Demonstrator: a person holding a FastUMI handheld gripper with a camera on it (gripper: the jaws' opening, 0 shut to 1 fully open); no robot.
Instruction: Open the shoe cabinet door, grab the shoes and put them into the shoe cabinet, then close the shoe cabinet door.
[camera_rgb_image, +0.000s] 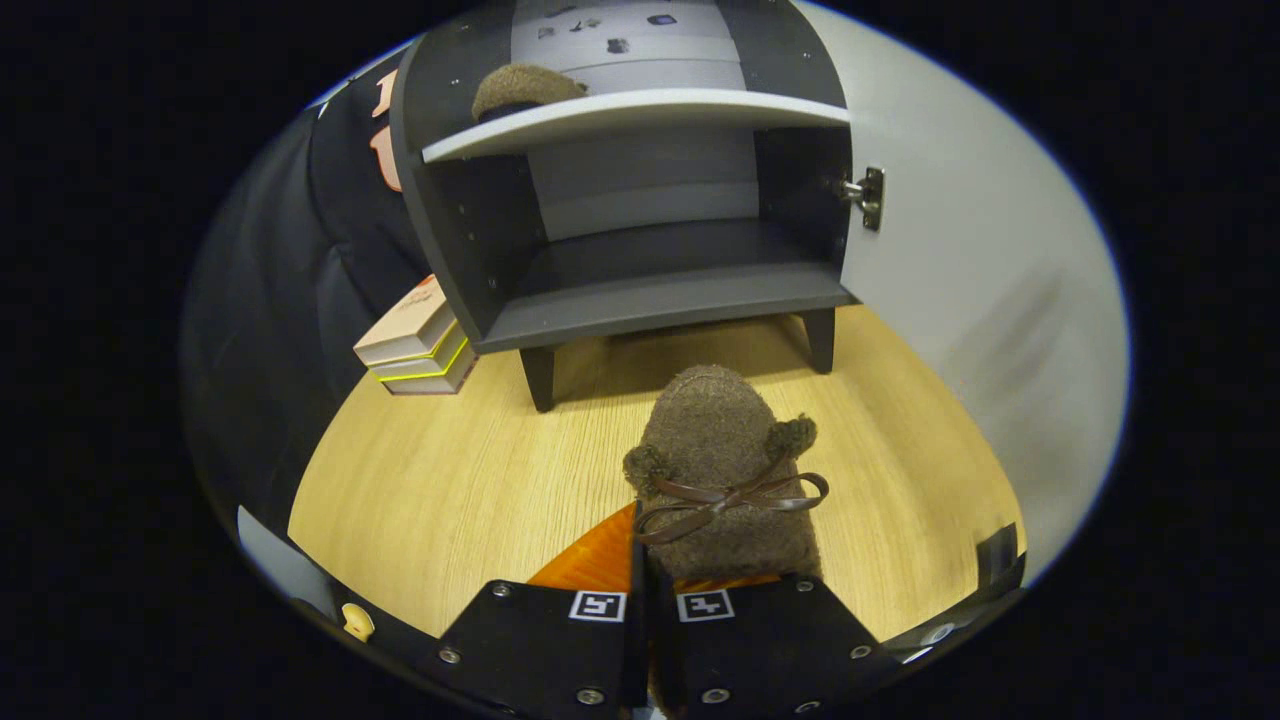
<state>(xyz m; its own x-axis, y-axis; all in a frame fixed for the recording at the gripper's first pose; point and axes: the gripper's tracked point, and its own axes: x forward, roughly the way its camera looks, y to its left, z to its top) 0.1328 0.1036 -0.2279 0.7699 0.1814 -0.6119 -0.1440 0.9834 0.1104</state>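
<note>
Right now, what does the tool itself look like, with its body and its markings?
The tool shows two wide, flat, angular plates side by side, each fastened with round metal screws. Each plate carries a small square black-and-white marker near its inner corner. The two fingers stand close together, with a narrow seam between them.

No words, brands or numbers can be read. The only signs are two square black-and-white coded markers (598, 606), one on the top of each half of the gripper (642, 560); they carry block patterns, not letters. The books (415, 340) stacked beside the cabinet (455, 180) show a coloured cover picture, but any print on it is too small and blurred to make out. Small dark marks on the back panel (610, 40) above the upper shelf are shapes, not legible writing.
</note>
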